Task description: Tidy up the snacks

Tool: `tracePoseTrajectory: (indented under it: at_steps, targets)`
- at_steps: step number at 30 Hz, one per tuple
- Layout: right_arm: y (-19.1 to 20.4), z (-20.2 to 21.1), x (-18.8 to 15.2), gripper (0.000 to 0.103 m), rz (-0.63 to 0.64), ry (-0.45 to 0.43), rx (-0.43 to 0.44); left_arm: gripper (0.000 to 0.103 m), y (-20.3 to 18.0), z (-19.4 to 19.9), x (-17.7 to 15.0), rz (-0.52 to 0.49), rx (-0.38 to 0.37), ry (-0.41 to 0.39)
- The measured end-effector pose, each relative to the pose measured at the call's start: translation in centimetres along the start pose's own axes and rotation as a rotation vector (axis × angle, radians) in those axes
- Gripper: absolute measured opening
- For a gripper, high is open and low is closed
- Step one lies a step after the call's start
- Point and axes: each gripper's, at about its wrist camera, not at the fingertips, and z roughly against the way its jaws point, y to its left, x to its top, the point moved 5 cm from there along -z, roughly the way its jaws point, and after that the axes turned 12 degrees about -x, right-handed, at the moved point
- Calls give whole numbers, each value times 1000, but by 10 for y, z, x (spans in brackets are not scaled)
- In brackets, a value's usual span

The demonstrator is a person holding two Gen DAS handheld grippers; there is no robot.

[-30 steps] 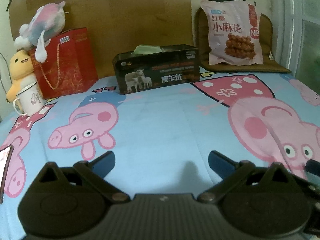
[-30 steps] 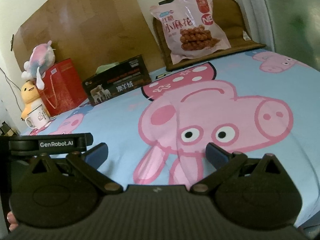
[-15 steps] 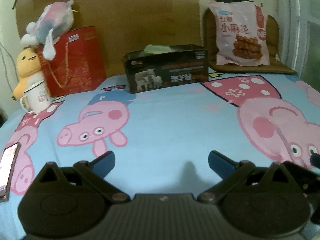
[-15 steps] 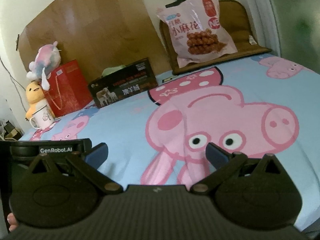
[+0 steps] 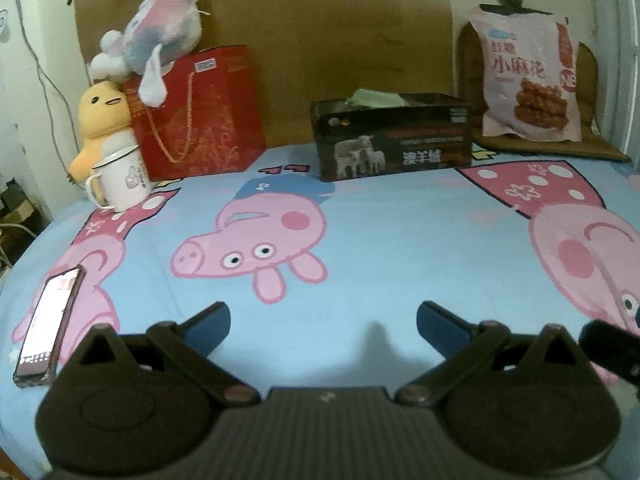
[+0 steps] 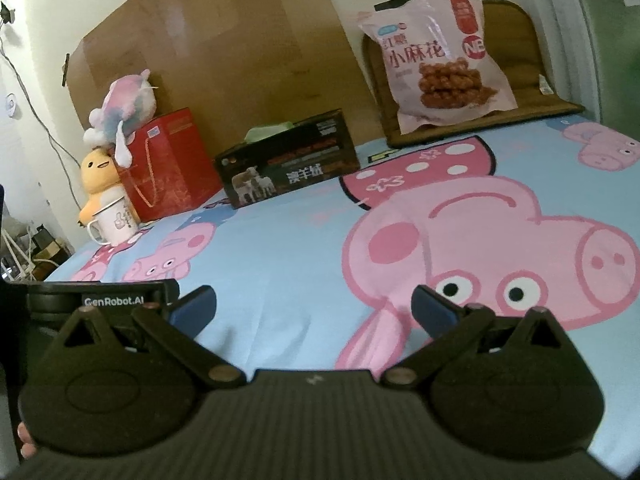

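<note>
A pink snack bag point(image 5: 530, 76) with Chinese lettering leans upright on a brown cushion point(image 5: 568, 144) at the far right; it also shows in the right wrist view point(image 6: 436, 60). A dark box point(image 5: 390, 136) with sheep pictures and green packets on top stands mid-back, and also shows in the right wrist view point(image 6: 288, 164). My left gripper point(image 5: 323, 322) is open and empty, low over the blue cartoon sheet. My right gripper point(image 6: 314, 308) is open and empty, beside the left one.
A red gift bag point(image 5: 196, 116) with a pastel plush toy point(image 5: 154, 48) on it stands at the back left, with a yellow duck plush point(image 5: 100, 120) and a white mug point(image 5: 120, 180). A phone point(image 5: 50, 326) lies at the sheet's left edge. A cardboard panel point(image 5: 280, 20) backs the wall.
Both grippers have pulled back and turned a little left, so the box and bag have shifted right in view and the phone shows more fully. Both jaws have stayed open.
</note>
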Motion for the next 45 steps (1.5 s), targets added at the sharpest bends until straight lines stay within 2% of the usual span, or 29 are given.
tracePoseTrajectory:
  at_steps: [12, 45]
  targets:
    - [5, -2, 2, 103, 2, 1, 18, 103, 7, 0, -1, -2, 28, -5]
    - [3, -4, -1, 103, -14, 14, 16, 103, 4, -4, -4, -24, 31, 5]
